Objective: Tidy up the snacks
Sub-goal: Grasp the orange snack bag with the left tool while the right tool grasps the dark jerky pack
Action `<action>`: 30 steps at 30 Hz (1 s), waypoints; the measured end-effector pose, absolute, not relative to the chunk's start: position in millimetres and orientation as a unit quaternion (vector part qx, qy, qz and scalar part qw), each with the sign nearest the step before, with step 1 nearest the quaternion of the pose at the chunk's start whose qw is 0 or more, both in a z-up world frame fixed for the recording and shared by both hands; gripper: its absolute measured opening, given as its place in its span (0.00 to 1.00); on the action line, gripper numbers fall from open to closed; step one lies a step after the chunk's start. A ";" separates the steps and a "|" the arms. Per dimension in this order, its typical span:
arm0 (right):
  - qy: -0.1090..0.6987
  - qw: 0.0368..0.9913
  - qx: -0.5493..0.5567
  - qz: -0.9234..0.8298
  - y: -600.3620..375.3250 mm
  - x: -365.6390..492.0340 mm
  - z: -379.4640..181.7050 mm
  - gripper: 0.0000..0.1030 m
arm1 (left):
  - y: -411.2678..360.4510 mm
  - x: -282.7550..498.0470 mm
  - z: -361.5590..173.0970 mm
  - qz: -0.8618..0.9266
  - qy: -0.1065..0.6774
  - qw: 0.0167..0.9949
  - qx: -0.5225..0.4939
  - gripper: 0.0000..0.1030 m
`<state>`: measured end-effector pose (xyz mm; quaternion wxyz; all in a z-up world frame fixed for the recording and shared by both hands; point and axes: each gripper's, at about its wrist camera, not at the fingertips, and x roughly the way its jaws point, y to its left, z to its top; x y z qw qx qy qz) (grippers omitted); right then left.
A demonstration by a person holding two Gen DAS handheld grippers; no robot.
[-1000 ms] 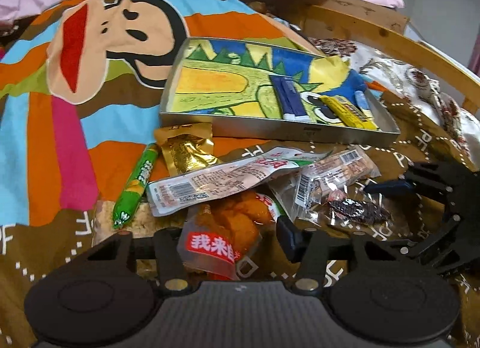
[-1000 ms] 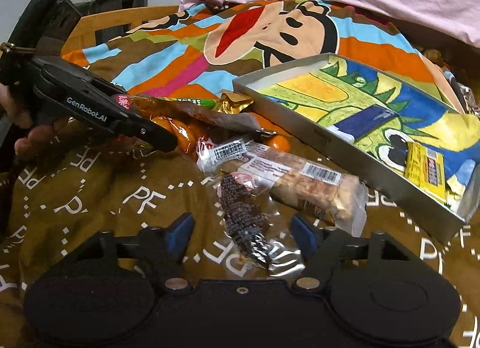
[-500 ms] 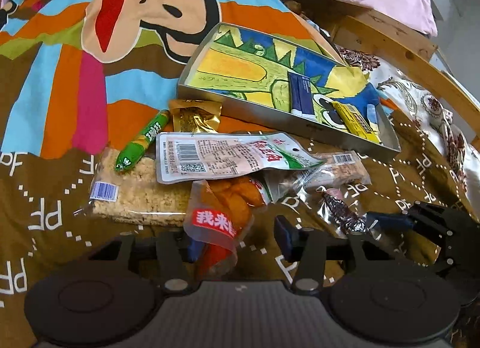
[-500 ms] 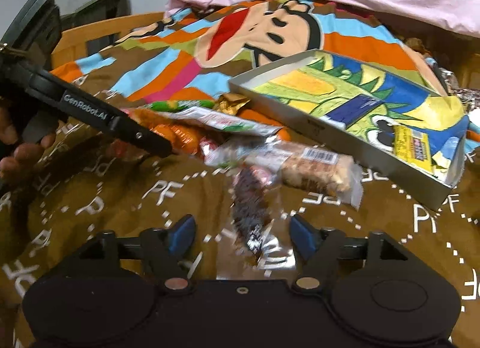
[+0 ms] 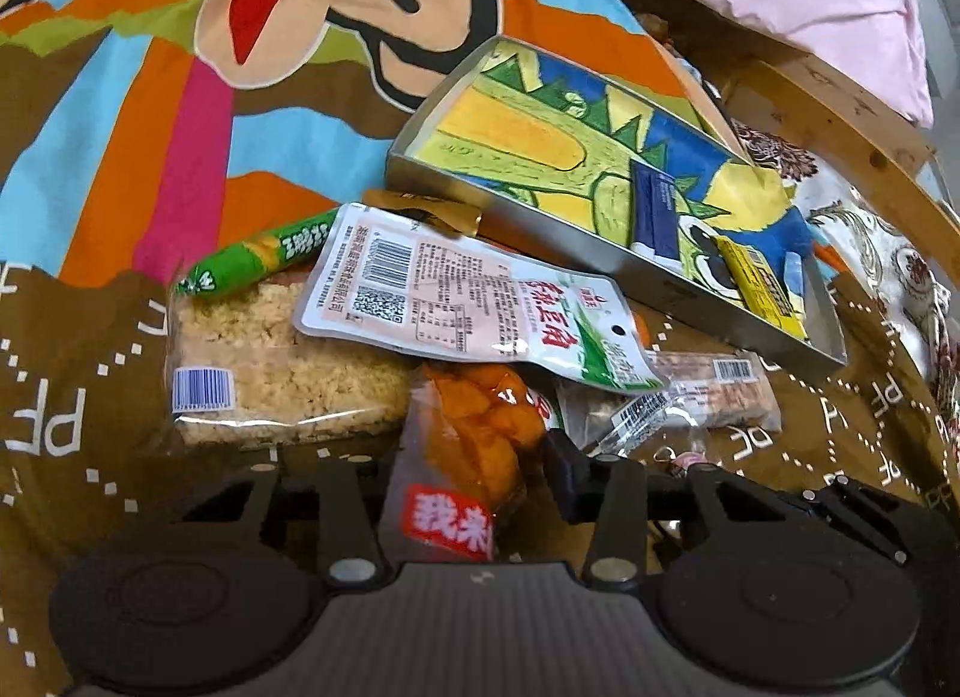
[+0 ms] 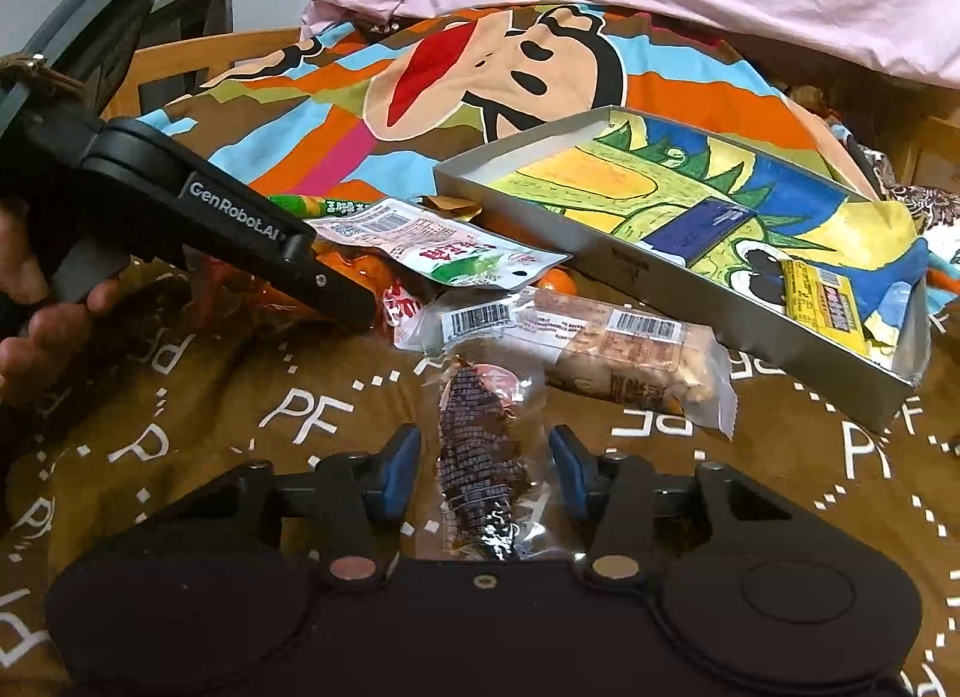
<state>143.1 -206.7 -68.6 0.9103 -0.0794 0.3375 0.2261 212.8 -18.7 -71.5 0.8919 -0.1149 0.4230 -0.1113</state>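
The orange snack pouch [image 5: 474,451] with the red label lies on the bed's patterned blanket [image 5: 150,114], at the near edge of the snack pile, its long axis running straight away from the left gripper [image 5: 468,481]. It sits between that gripper's fingers, which are closing on it; the left finger is hidden behind the pouch, so I cannot tell whether the pads press yet. The right gripper [image 6: 485,472] straddles a dark snack in clear wrap [image 6: 480,457], likewise lengthwise between the blue-padded fingers [image 6: 396,475], which are closing with a visible gap on both sides. Each hand is nearest its own packet. Just beyond lie a white-and-green pouch [image 5: 474,307], a pale crumbly bar [image 5: 282,361], a green sausage stick [image 5: 264,262], a gold wrapper [image 5: 432,211] and a brown bar with barcodes [image 6: 612,349], overlapping one another. The open grey box [image 5: 600,253] with the dinosaur drawing stands behind, to the right, already holding a blue packet [image 5: 657,211] and a yellow one [image 5: 756,283]. The pouch's underside and the pile's lower layers stay out of sight.
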 end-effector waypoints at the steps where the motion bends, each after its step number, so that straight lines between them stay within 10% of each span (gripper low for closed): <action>1: 0.338 0.911 -0.075 0.224 -207.9 142.1 -67.7 0.47 | -17.8 210.7 -70.6 -0.111 0.422 0.892 -0.118 0.45; 10: 0.349 0.911 -0.057 0.210 -217.8 120.2 -55.5 0.31 | -7.2 165.7 -62.2 -0.115 0.424 0.883 -0.164 0.37; 23: 0.368 0.896 0.032 0.247 -234.7 143.2 -73.9 0.59 | -3.2 181.8 -76.2 -0.107 0.425 0.874 -0.211 0.44; 30: 0.359 0.903 -0.009 0.234 -224.6 129.1 -68.2 0.33 | -9.5 178.1 -79.9 -0.096 0.410 0.884 -0.204 0.41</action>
